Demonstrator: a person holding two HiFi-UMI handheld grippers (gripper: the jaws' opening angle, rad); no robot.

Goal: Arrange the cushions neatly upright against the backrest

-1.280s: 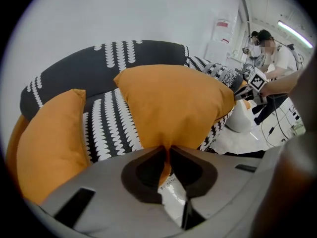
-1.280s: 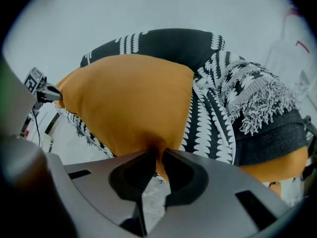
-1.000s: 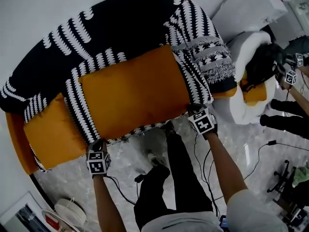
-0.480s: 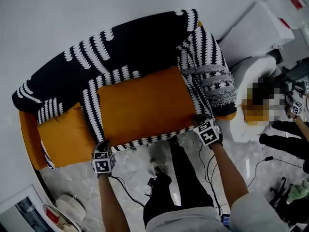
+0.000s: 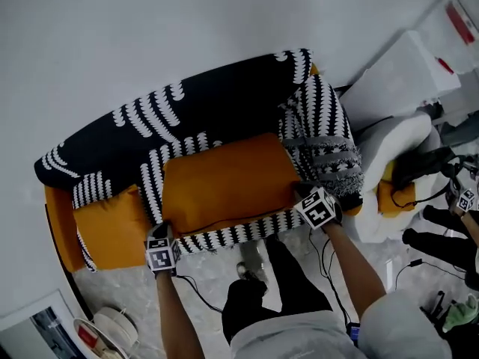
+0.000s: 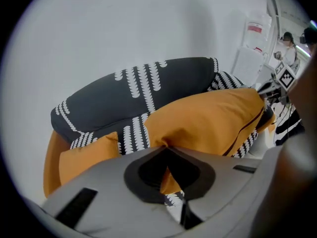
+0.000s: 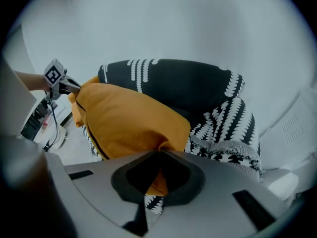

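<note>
Patterned sofa (image 5: 187, 118), orange cushion (image 5: 228, 182) clamped in left gripper (image 5: 159, 230), right gripper (image 5: 301, 193)

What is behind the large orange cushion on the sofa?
Behind the large orange cushion stands the black backrest with white leaf-like stripes. The cushion covers the seat below it, so that part cannot be seen.

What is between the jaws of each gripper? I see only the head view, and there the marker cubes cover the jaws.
Observer: In the left gripper view, the left gripper is shut on a corner of the large orange cushion.
Operator: And the right one?
Observer: The right gripper view shows the right gripper shut on the other front corner of the same cushion.
Operator: Only orange cloth in the pads?
Observer: Orange cloth sits between the pads; a bit of patterned cloth shows just below it.
</note>
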